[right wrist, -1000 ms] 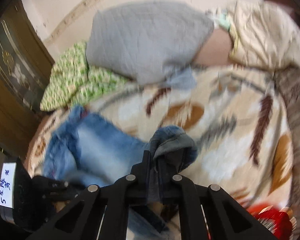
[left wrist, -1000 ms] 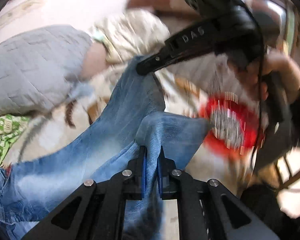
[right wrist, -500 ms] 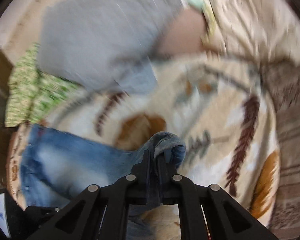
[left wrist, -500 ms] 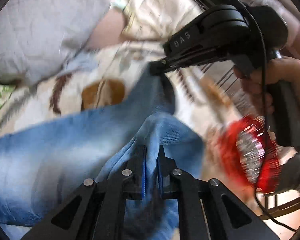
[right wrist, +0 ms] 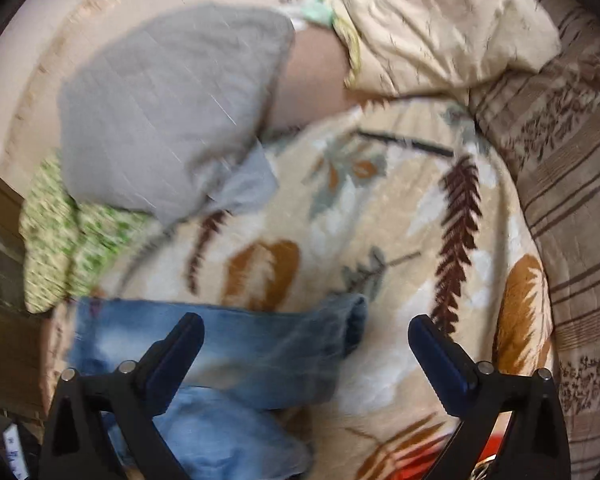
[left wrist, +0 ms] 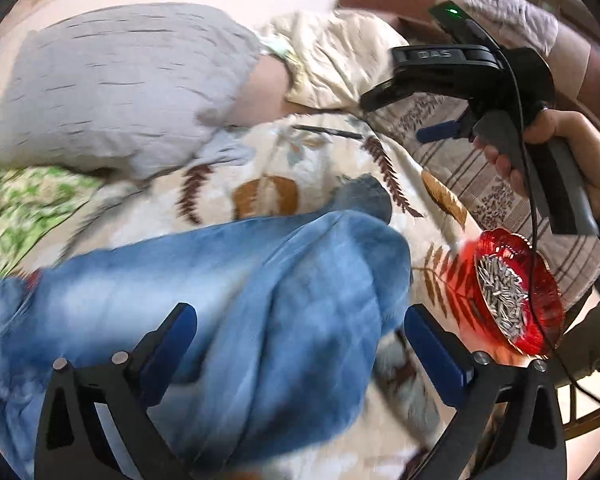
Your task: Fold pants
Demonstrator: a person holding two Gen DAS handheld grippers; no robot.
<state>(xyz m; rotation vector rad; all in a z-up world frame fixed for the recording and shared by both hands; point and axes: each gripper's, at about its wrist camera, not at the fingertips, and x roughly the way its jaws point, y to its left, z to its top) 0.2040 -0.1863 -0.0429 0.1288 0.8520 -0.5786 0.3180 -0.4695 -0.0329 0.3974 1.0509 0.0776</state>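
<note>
Lay across the lower half of both wrist views: blue denim pants (left wrist: 236,312), one leg doubled over the other on the leaf-print blanket (right wrist: 400,240). At far left, a green patterned cloth (left wrist: 16,216); above it, upper left, a grey quilted pillow (left wrist: 112,88). Lower centre, left gripper (left wrist: 300,344) spread wide, gripping nothing, denim loose between the fingers. Same in the right wrist view: right gripper (right wrist: 306,352) gaping, empty, cuff just beyond it. Lower right of the left view, just beside the fold: a red glass dish (left wrist: 516,292) full of small grey pieces. Likely hazards: a sweeping leg or trailing cable tipping that dish; the thick doubled denim springing back open.
</note>
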